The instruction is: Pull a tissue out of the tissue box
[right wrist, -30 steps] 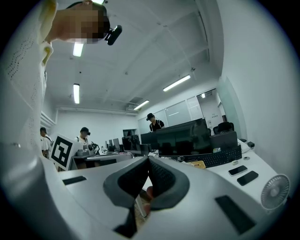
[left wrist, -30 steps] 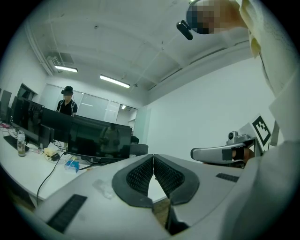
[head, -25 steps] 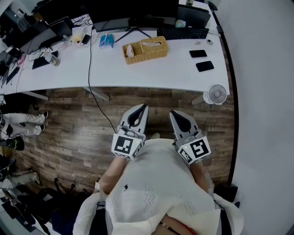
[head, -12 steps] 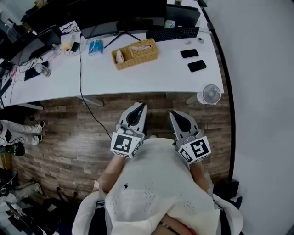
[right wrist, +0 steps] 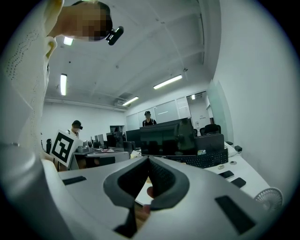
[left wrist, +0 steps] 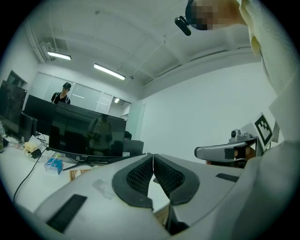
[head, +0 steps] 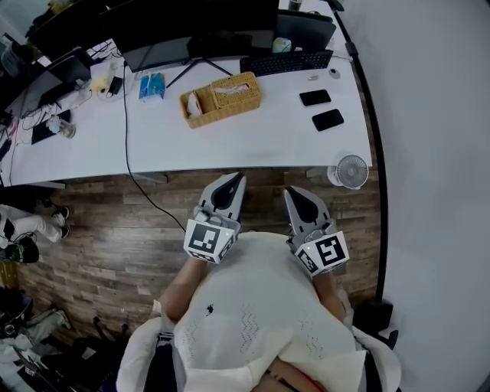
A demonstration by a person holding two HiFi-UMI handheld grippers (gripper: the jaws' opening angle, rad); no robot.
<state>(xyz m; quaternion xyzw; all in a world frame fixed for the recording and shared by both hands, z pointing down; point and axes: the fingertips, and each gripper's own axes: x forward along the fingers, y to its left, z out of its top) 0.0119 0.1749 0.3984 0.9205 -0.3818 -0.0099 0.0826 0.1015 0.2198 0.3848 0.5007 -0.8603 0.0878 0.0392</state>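
The tissue box (head: pixel 236 87) sits in a wicker basket (head: pixel 220 99) on the white desk (head: pixel 253 138), with white tissue showing at its top slot. My left gripper (head: pixel 236 178) and right gripper (head: pixel 290 191) are held side by side over the wooden floor, short of the desk's front edge, pointing at the desk. In the left gripper view the left gripper (left wrist: pixel 153 156) has its pads pressed together with nothing between them, and the basket (left wrist: pixel 76 174) peeks out to their left. The right gripper (right wrist: pixel 148 159) is also shut and empty.
Two black phones (head: pixel 315 97) (head: pixel 328 119) lie right of the basket, and a keyboard (head: pixel 287 61) and monitors (head: pixel 207 23) stand behind it. A blue packet (head: pixel 151 86) lies to the left. A black cable (head: pixel 127 138) hangs off the desk. A small fan (head: pixel 352 170) stands on the floor by the right wall.
The desk and basket have shifted lower and leftward in the head view, so they are nearer. Both grippers keep their place before the body and stay shut.
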